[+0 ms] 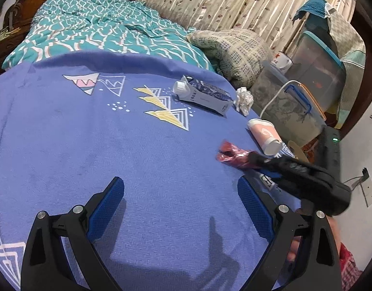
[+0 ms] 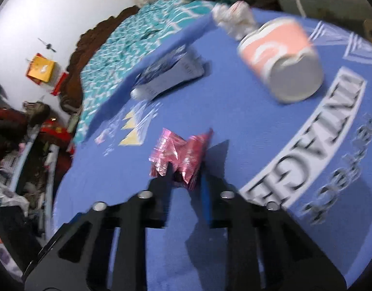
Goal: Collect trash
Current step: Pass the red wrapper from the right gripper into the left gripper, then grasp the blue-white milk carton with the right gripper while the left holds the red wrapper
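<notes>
On the blue printed blanket (image 1: 113, 145) lie several pieces of trash: a dark blue and white milk carton (image 1: 203, 94) on its side, a crumpled white paper ball (image 1: 244, 99), a pink and white paper cup (image 1: 265, 133) on its side, and a pink foil wrapper (image 1: 231, 154). My right gripper (image 2: 184, 172) is shut on the pink foil wrapper (image 2: 180, 151); it shows from the side in the left wrist view (image 1: 254, 157). The cup (image 2: 283, 60), paper ball (image 2: 234, 17) and carton (image 2: 169, 75) lie beyond it. My left gripper (image 1: 181, 189) is open and empty above the blanket.
A teal patterned quilt (image 1: 101, 31) and a checked pillow (image 1: 232, 51) lie behind the blanket. Clear storage bins (image 1: 295, 101) stand right of the bed by a curtain. Clutter lies on the floor on the left of the right wrist view (image 2: 28, 145).
</notes>
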`<state>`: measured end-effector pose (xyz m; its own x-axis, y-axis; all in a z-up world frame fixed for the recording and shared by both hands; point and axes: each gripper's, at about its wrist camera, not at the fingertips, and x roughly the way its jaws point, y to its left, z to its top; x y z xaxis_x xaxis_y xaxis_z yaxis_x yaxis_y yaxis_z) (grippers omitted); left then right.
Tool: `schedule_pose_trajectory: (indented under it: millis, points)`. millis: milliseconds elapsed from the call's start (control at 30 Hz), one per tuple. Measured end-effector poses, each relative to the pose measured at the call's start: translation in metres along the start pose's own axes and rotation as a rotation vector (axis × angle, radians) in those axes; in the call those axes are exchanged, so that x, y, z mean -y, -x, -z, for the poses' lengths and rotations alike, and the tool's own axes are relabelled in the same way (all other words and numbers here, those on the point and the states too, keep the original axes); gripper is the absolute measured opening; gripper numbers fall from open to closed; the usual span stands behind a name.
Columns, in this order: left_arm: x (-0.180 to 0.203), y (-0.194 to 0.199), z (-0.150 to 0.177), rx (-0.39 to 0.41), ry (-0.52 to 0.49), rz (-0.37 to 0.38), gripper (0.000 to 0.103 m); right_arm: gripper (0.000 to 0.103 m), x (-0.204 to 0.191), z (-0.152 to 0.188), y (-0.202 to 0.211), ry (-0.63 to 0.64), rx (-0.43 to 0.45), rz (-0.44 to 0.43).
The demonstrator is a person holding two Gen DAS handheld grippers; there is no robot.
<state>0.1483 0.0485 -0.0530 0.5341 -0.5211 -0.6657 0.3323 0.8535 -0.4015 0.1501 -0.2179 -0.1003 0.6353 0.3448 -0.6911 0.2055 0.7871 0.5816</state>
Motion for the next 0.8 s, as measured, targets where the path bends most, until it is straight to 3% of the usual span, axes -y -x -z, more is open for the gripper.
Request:
schedule_pose_trajectory:
  millis: [100,200,367,433,500,533,567,667,700,733,800]
  points:
    - [-0.001,-0.002,0.0,-0.02,0.019,0.072,0.087,0.016,-0.015,0.015,0.003,0.014,-0.015,-0.09]
    - [-0.012,-0.006,0.0,-0.071,0.113,0.246,0.087,0.016,-0.032,0.032,0.018,0.058,-0.021,-0.18]
    - [-0.024,-0.01,0.001,-0.098,0.218,0.41,0.087,0.016,-0.055,0.061,0.03,0.144,-0.098,-0.356]
    - [-0.023,-0.008,0.001,-0.087,0.222,0.426,0.073,0.016,-0.059,0.067,0.03,0.135,-0.114,-0.405]
    - [-0.02,-0.009,0.001,-0.095,0.214,0.444,0.016,0.02,-0.061,0.068,0.029,0.125,-0.109,-0.418]
    - [-0.02,-0.01,0.001,-0.097,0.213,0.435,0.004,0.02,-0.059,0.066,0.03,0.116,-0.102,-0.411]
    - [-0.021,-0.01,0.001,-0.094,0.215,0.429,0.006,0.02,-0.057,0.064,0.029,0.104,-0.099,-0.41]
    - [-0.023,-0.005,-0.001,-0.057,0.217,0.375,0.005,0.04,-0.046,0.053,0.026,0.065,-0.088,-0.373]
    - [-0.026,-0.004,-0.002,-0.048,0.221,0.363,0.005,0.064,-0.043,0.044,0.028,0.062,-0.059,-0.332]
    - [-0.028,-0.002,-0.003,-0.036,0.228,0.342,0.005,0.079,-0.043,0.032,0.03,0.071,-0.016,-0.288]
    - [-0.032,0.0,-0.004,-0.02,0.231,0.293,0.006,0.08,-0.046,0.0,0.031,0.128,0.08,-0.18]
